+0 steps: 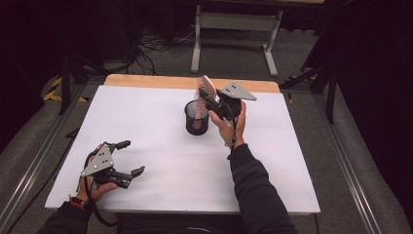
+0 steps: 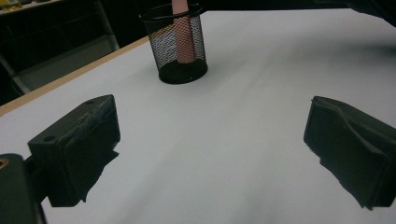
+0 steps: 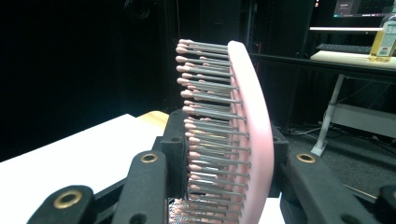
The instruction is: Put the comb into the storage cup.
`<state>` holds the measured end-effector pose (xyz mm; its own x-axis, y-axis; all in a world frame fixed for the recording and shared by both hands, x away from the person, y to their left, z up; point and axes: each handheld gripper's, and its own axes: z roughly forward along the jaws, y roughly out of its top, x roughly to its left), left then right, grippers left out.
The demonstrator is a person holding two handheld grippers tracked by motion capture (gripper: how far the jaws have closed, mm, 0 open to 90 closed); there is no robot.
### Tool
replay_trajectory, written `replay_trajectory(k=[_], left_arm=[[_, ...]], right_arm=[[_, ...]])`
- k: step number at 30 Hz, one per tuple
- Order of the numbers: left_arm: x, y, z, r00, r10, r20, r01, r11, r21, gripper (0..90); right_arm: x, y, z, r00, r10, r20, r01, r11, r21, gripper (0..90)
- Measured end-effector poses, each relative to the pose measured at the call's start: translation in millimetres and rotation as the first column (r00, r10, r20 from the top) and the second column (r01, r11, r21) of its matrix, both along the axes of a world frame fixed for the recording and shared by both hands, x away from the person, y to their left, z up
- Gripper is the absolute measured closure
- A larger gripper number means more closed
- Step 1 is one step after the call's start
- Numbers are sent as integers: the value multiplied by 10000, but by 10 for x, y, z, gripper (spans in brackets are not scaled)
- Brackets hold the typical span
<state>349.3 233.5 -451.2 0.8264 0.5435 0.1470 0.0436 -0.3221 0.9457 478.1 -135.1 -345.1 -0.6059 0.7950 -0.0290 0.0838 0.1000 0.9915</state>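
Left gripper (image 1: 130, 157): lower left of the high view, resting low over the white table (image 1: 160, 161); its jaws stand wide apart with nothing between them. In the left gripper view the two black pads (image 2: 77, 144) sit at the lower left and lower right edges, bare tabletop between.

Right gripper (image 1: 208, 100): just above centre of the high view, held up by the person's right hand (image 1: 229, 127); its jaws are clamped on the pink hairbrush (image 1: 203, 92), one pad against the bristle side and one against the smooth back.

Hairbrush axis: long axis close to upright, leaning a little. Head up, handle down. In the right gripper view the head (image 3: 243, 126) rises from bottom centre toward the top, bristles facing frame left, pink back facing right.

Hairbrush place: the handle stands inside the black mesh cup (image 1: 197, 118); through the mesh in the left gripper view the pink handle (image 2: 183, 39) reaches down near the cup's floor.

Mesh cup: upright on the table, centre of the high view, upper middle of the left gripper view, well apart from the left gripper.
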Motion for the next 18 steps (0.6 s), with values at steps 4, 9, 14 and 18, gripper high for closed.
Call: replay_trajectory(k=[4,9,14,18], left_arm=[[2,3,0,10000,26,22,-26,10000,-54,48],[0,3,3,10000,-7,26,7,10000,-17,48],[-1,5,7,10000,-6,43,6,10000,-6,48],[-6,13,10,10000,84,23,-84,9999,-127,48]], right_arm=[[5,15,-38,10000,28,-55,-28,10000,-38,639],[9,24,-85,9999,28,-165,-29,10000,-66,638],[17,31,-119,9997,6,-255,-6,10000,-30,637],[28,42,-125,9996,90,-257,-89,10000,43,635]])
